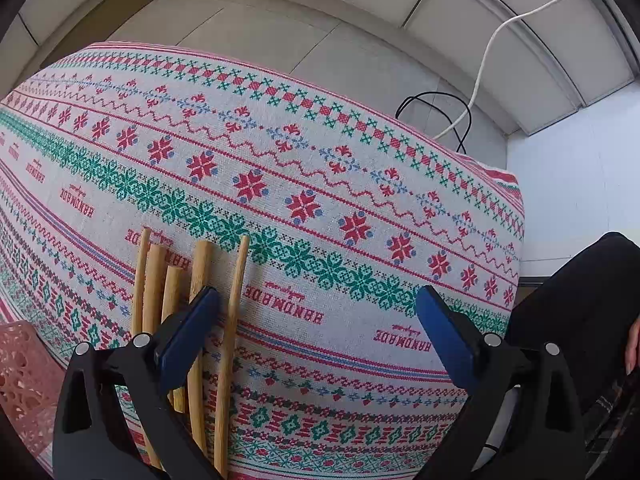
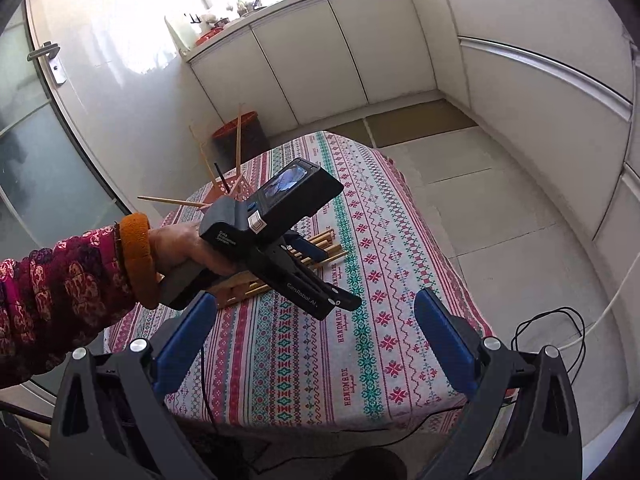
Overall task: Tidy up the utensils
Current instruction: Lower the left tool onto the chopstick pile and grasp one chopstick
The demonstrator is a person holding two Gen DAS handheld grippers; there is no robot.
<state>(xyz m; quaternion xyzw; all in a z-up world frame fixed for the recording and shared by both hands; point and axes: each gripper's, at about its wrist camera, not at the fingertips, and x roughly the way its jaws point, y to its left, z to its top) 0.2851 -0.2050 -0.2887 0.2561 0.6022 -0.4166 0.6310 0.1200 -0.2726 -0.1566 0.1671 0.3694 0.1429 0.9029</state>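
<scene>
1. Hovering low over the cloth (image 1: 360,184), the left gripper (image 1: 318,300) has its jaws spread wide and empty. Its left pad sits above the sticks (image 1: 200,280); the right pad is well clear.
2. Right gripper (image 2: 310,304) also gapes open, holding nothing, raised well above the table and looking down on the other tool.
3. Sticks: about five wooden pieces lying side by side on the cloth, roughly parallel, some touching. Judged light, stiff and smooth, so likely to roll or slip if pinched near an end. A mid-length pinch on an outer one, such as the rightmost, looks safest.
4. Pink basket (image 1: 20,364) sits just left of the sticks in the left view. In the right view a holder (image 2: 236,188) with a few sticks standing crookedly is beyond the hand (image 2: 180,248). Whether these are one item, I cannot tell.
5. Room: bare cloth to the right of the sticks gives open space. Far table edge drops to floor; cables (image 1: 460,120) lie beyond it.
</scene>
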